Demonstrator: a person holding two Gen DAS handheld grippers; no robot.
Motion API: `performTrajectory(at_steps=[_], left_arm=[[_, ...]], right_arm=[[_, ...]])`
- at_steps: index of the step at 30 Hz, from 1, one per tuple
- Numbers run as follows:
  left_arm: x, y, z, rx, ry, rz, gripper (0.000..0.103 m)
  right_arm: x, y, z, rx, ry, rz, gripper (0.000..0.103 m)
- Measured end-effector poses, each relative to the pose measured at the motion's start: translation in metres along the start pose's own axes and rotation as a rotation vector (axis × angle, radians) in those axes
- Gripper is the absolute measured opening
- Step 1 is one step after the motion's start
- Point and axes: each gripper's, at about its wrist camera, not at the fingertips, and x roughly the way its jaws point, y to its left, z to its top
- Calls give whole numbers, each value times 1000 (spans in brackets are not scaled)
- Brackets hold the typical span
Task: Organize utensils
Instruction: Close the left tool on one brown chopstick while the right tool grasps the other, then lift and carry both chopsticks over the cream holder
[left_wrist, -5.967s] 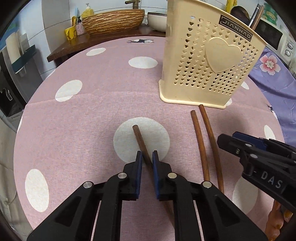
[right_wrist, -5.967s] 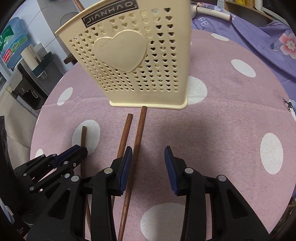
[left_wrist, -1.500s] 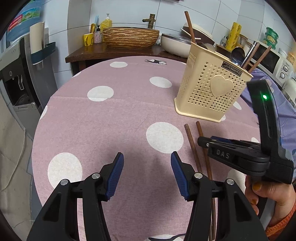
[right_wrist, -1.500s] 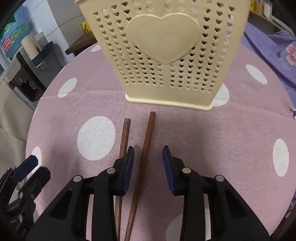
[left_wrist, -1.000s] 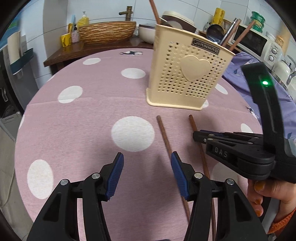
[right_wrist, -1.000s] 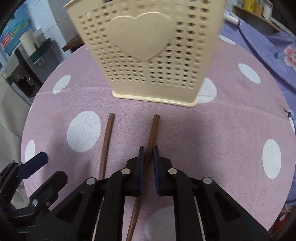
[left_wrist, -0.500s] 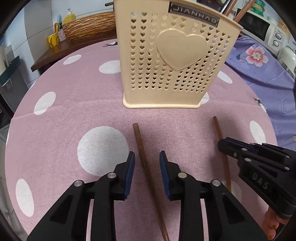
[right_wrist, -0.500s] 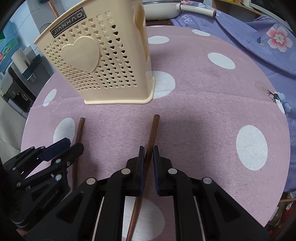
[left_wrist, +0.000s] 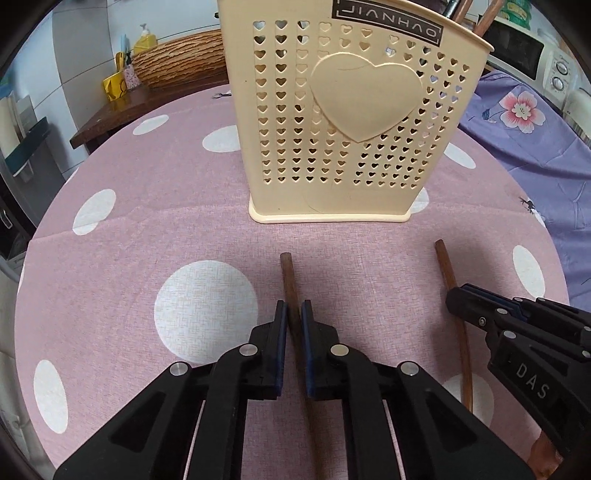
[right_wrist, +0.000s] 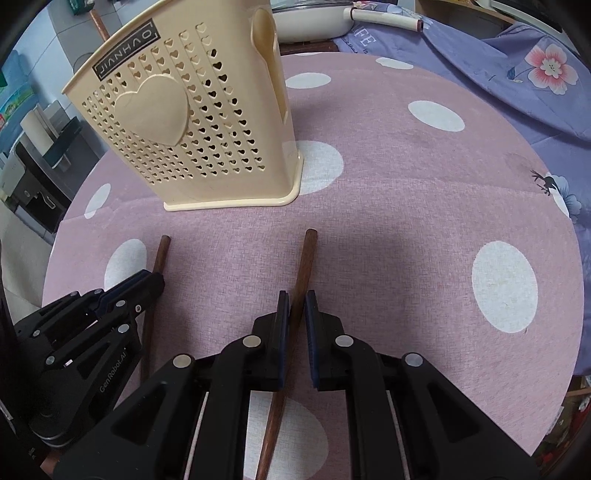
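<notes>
A cream perforated utensil holder (left_wrist: 343, 122) with a raised heart stands on the pink polka-dot table; it also shows in the right wrist view (right_wrist: 192, 122). My left gripper (left_wrist: 291, 314) is shut on a brown chopstick (left_wrist: 288, 277) whose tip points toward the holder. My right gripper (right_wrist: 295, 306) is shut on a second brown chopstick (right_wrist: 306, 258). Each gripper shows in the other's view: the right one (left_wrist: 458, 299) around its chopstick (left_wrist: 445, 262), the left one (right_wrist: 151, 282) around its chopstick (right_wrist: 162, 251). Several utensils stand in the holder.
A woven basket (left_wrist: 177, 62) and yellow cups sit on a wooden counter behind the table. A purple floral cloth (right_wrist: 517, 66) lies to the right. A white pan (right_wrist: 314, 18) sits behind the holder. The table edge curves close on both sides.
My left gripper has closed from slightly open onto its chopstick. The right gripper stays shut on its chopstick. Both views have moved a little closer to the holder.
</notes>
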Motion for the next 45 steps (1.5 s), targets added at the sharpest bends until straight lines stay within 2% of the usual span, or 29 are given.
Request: performTrajectory(at_steps=[4,8,13,19,27,33,40,45], left_arm=[[-15,4,-2,-34,-49,-31,7],[-54,7,2,-39,-149,-74,7],[-112,13,8,-41,-274,-127,7],[-169,13,5,-33,-383,-173,7],[-219,5,18,-4,-501,-184,7],[-242,-2,52,18,-539,-183,7],[-285,-5,114,46,-663,-137,7],[-290,-4,150,24,-718,-90,7]], right_arm=[[-17,-3,0,10,-51,55,9],[-47,-1,0,-14,-127,111,9],[-104,8,-3,-78,-251,183,8],[-173,17,-10,-127,-393,254,8],[-239,38,-4,-218,-518,285,8],[-265,51,38,-247,-559,276,8],[-300,61,108,-238,-641,256,8],[-305,68,147,-228,-696,192,8]])
